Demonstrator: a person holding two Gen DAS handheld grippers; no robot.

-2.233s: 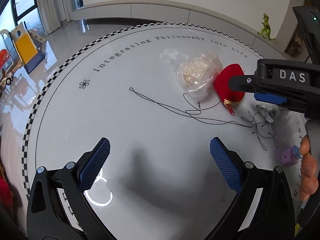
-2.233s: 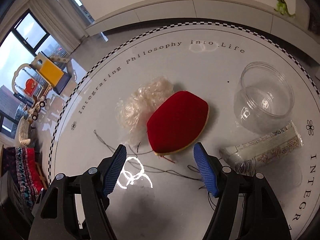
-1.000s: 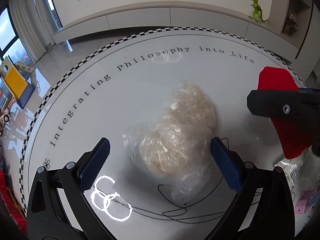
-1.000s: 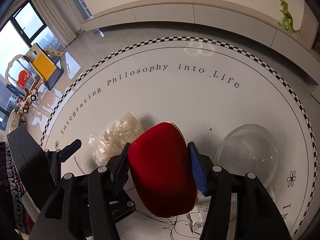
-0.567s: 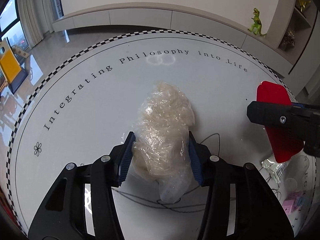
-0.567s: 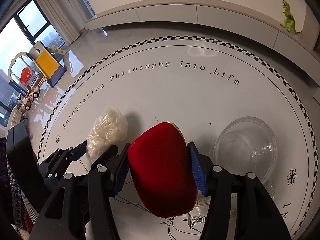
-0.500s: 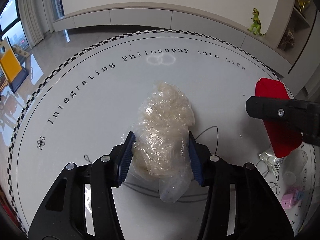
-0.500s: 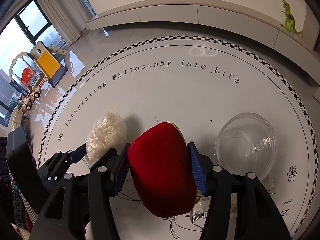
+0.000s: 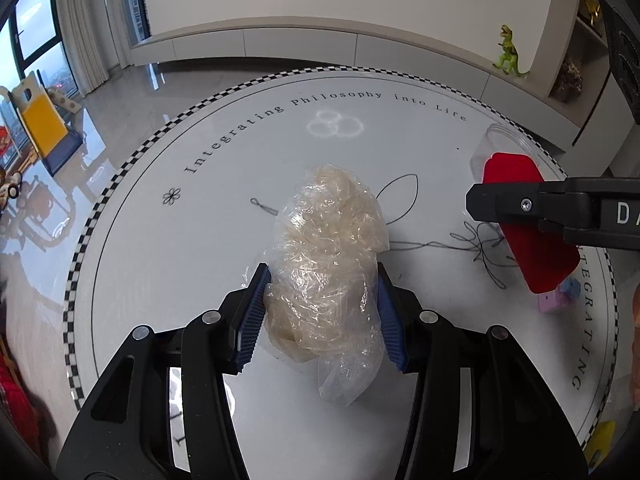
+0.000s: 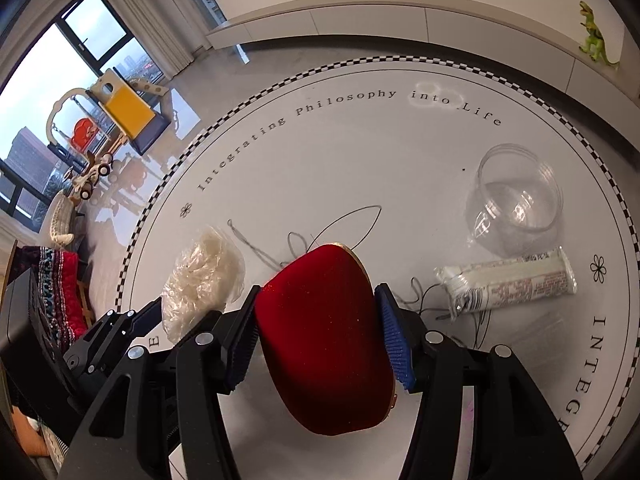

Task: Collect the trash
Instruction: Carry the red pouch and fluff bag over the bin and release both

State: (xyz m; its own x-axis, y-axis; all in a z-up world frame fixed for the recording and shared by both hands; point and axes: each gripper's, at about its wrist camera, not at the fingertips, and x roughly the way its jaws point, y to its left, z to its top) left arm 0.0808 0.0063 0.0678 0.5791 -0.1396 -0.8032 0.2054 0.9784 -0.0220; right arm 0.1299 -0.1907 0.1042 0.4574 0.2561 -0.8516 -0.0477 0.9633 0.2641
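Both loads are lifted above the round tabletop point(image 9: 168, 264). The left tongs point(image 9: 322, 312) squeeze a crumpled clear plastic bag point(image 9: 328, 264) of pale fluffy fibre; it is soft and slippery, so firm, steady pressure is advisable. The right tongs point(image 10: 320, 330) clamp a smooth red velvet pouch point(image 10: 324, 336). Loose black thread point(image 10: 348, 220) lies at 12 o'clock from the pouch, a clear jar point(image 10: 516, 196) at 2 o'clock.

Both grippers: black plastic frames, silver screws at pivots, blue ribbed pads point(image 9: 251, 316) on jaws. Right gripper point(image 10: 320, 332) side has white "D" lettering. Bare skin at right edge.
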